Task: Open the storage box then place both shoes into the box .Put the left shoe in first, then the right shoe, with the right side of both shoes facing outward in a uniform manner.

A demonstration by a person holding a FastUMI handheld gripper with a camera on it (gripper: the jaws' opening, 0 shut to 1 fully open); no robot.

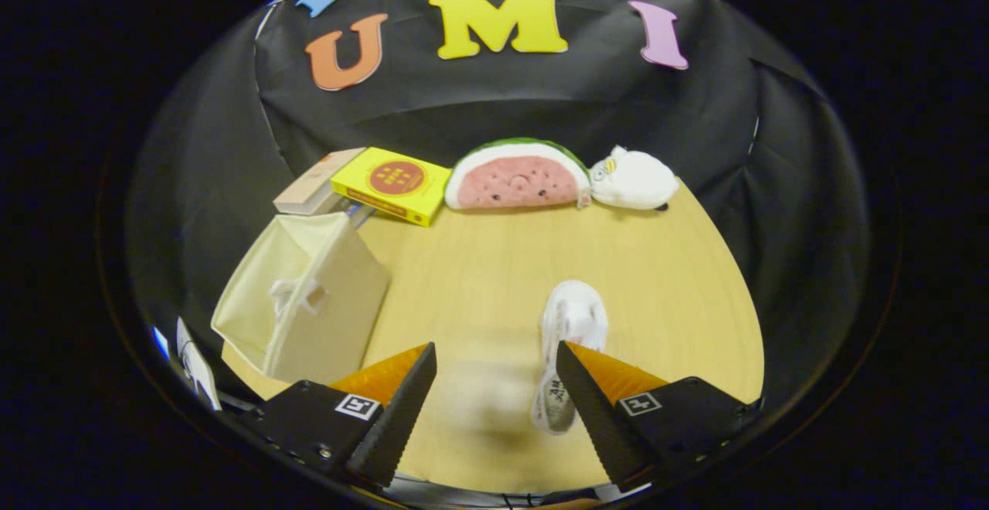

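Jaws (494, 386) apart, gripping nothing, above the counter (479, 278). One white shoe (570, 324) lies just ahead by the right finger, within reach. The fabric box (309, 301) stands left, apparently open to receive it.

gripper view | rides on tool (496, 355) | looks forward and down over table (479, 263) | booth wall beyond

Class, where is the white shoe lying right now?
In the gripper view, the white shoe lies on the wooden table, by the open tool's right finger, right of the cream storage box.
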